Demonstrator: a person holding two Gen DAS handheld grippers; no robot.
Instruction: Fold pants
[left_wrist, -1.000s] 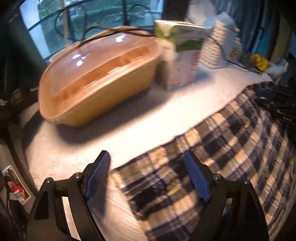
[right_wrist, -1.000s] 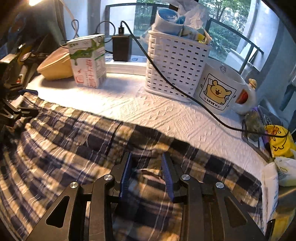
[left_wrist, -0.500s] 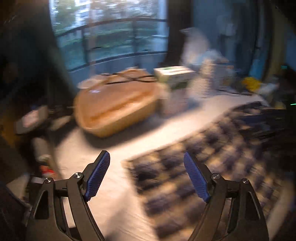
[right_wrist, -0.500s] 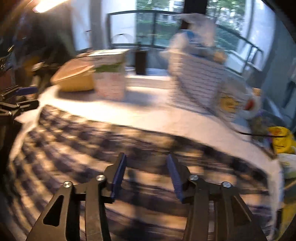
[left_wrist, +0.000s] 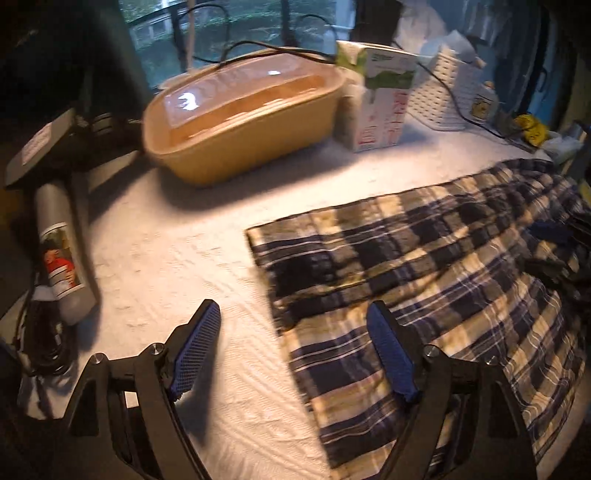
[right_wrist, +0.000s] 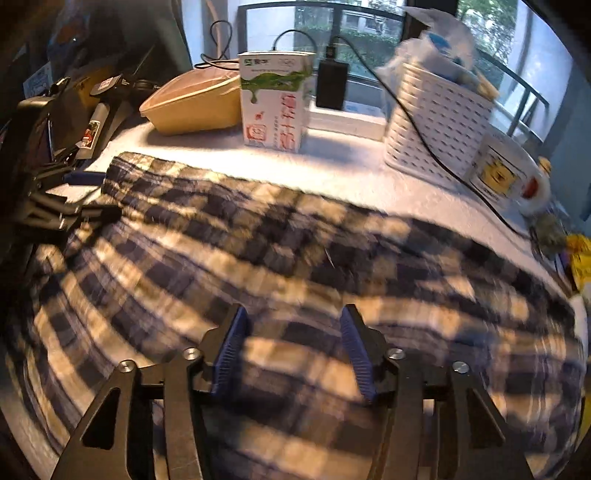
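Note:
The plaid pants (left_wrist: 424, 266) in navy, cream and white lie flat on the white textured table cover (left_wrist: 177, 258), with one layer folded over along the far edge. In the right wrist view the pants (right_wrist: 295, 251) fill the middle. My left gripper (left_wrist: 295, 354) is open and empty, above the pants' left end, one finger over bare cover. My right gripper (right_wrist: 293, 350) is open and empty, above the middle of the pants. The left gripper also shows in the right wrist view (right_wrist: 66, 206) at the pants' left end.
A tan lidded tub (left_wrist: 243, 118), a milk carton (left_wrist: 380, 99), a white perforated basket (right_wrist: 436, 122) and a mug (right_wrist: 506, 173) stand along the back by the window. A black cable (right_wrist: 424, 122) runs across the basket. A grey can (left_wrist: 62, 251) lies at the left edge.
My right gripper opened and let go of the pants, then lifted back. My left gripper stayed open and drew back and left from the pants' end. The pants now lie flat.

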